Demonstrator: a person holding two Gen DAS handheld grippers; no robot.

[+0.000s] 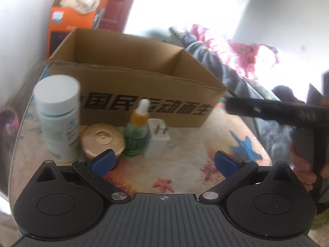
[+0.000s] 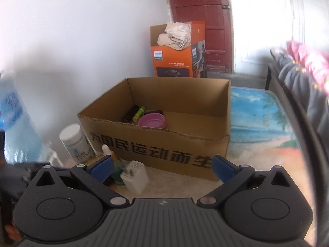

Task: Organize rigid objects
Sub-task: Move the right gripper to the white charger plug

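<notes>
An open cardboard box [image 1: 144, 94] with black lettering stands on the beach-print table. In front of it stand a white-capped bottle [image 1: 58, 117], a gold ribbed lid [image 1: 102, 142], a green dropper bottle [image 1: 136, 133] and a white plug adapter [image 1: 157, 142]. My left gripper [image 1: 164, 162] is open just before them, nothing between its blue pads. In the right wrist view the box [image 2: 164, 150] holds a pink bowl [image 2: 152, 120], a yellow-green tube [image 2: 138, 113] and a dark item. My right gripper [image 2: 162, 165] is open above the adapter [image 2: 135, 177], beside the dropper bottle [image 2: 117, 170] and the white bottle [image 2: 75, 143].
An orange carton [image 2: 174, 59] with cloth on top stands behind the box, by a red door [image 2: 201, 20]. A large water jug [image 2: 16, 123] is at the left. A dark couch with pink fabric [image 1: 236, 57] lies right of the table. The other gripper's black body [image 1: 287, 111] and a hand [image 1: 304, 164] are at right.
</notes>
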